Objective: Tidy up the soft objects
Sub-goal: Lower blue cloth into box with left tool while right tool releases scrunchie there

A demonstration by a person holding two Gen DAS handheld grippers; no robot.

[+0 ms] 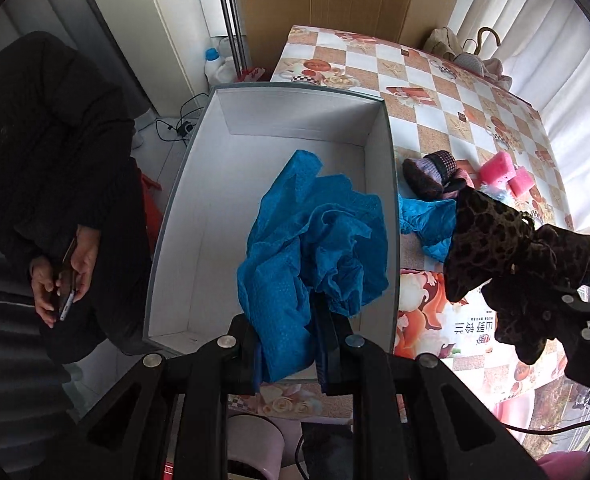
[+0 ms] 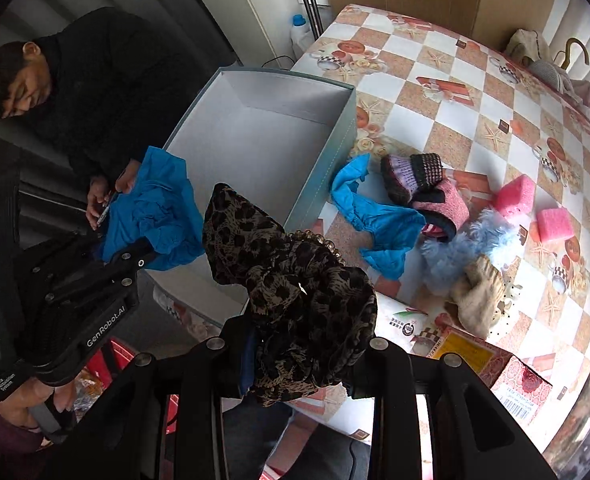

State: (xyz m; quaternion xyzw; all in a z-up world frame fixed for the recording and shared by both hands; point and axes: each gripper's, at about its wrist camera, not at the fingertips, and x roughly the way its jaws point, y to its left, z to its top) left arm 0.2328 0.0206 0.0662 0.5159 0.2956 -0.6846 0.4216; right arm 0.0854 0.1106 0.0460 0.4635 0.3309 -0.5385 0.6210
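Your left tongs [image 1: 291, 354] sit nearest the lens, clamped on a crumpled blue cloth [image 1: 311, 240] that bunches up between the fingers and hangs over the open grey box [image 1: 175, 216]. Your right tongs [image 2: 301, 364] are clamped on a leopard-print scarf [image 2: 291, 280], held above the box's near corner. Beside the box, on the checked tablecloth [image 2: 455, 100], lie a second blue cloth [image 2: 379, 220], knitted slippers [image 2: 419, 184], a fluffy blue toy [image 2: 455, 252] and pink sponges [image 2: 535, 208]

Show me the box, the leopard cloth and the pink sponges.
box [image 2: 337, 148]: right wrist view, right outer wall.
leopard cloth [image 2: 295, 300]: right wrist view, bunched middle.
pink sponges [image 2: 517, 196]: right wrist view, nearer sponge's top.
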